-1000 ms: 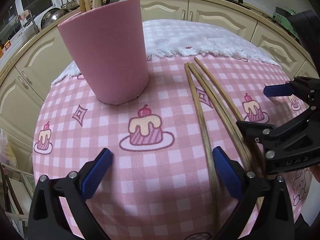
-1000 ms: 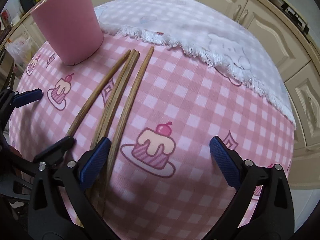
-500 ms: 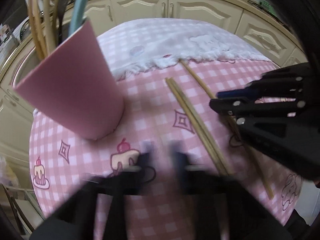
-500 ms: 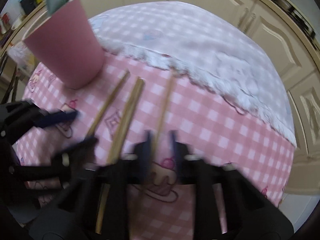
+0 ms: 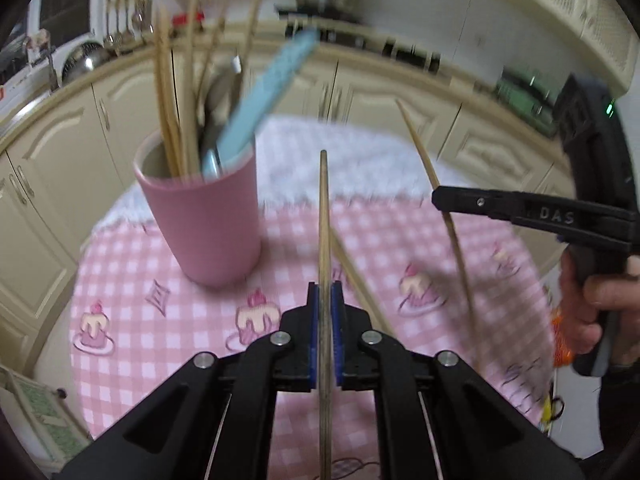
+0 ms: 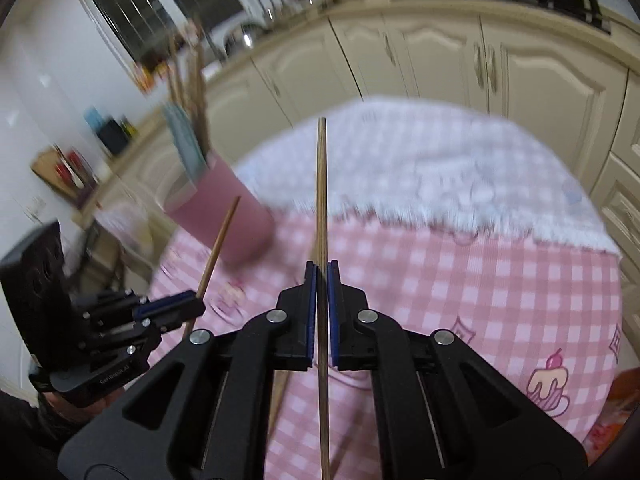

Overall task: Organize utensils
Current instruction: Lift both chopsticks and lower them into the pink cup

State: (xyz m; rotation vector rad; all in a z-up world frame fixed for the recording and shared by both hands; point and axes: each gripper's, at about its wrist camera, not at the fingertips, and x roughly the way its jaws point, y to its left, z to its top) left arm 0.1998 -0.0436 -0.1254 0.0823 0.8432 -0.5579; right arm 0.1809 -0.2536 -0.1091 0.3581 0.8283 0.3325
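My left gripper [image 5: 325, 292] is shut on a wooden chopstick [image 5: 324, 216] that points up and forward, lifted above the table. My right gripper [image 6: 321, 276] is shut on another wooden chopstick [image 6: 321, 184], also lifted; it shows in the left wrist view [image 5: 436, 196] too. A pink cup [image 5: 204, 216] holding several chopsticks, spoons and a blue utensil stands ahead and left of both grippers. At least one more chopstick [image 5: 356, 276] lies on the pink checked tablecloth [image 5: 160, 344]. The left gripper shows in the right wrist view [image 6: 172, 308].
A white fringed cloth [image 6: 440, 176] covers the table's far part. Cream kitchen cabinets [image 6: 500, 64] run behind the table. Hanging ladles and a metal bowl [image 5: 84, 60] are at the far left on the counter.
Both grippers closed, each on a chopstick, and lifted them off the tablecloth. The views tilted up so the cup's rim and the cabinets now show.
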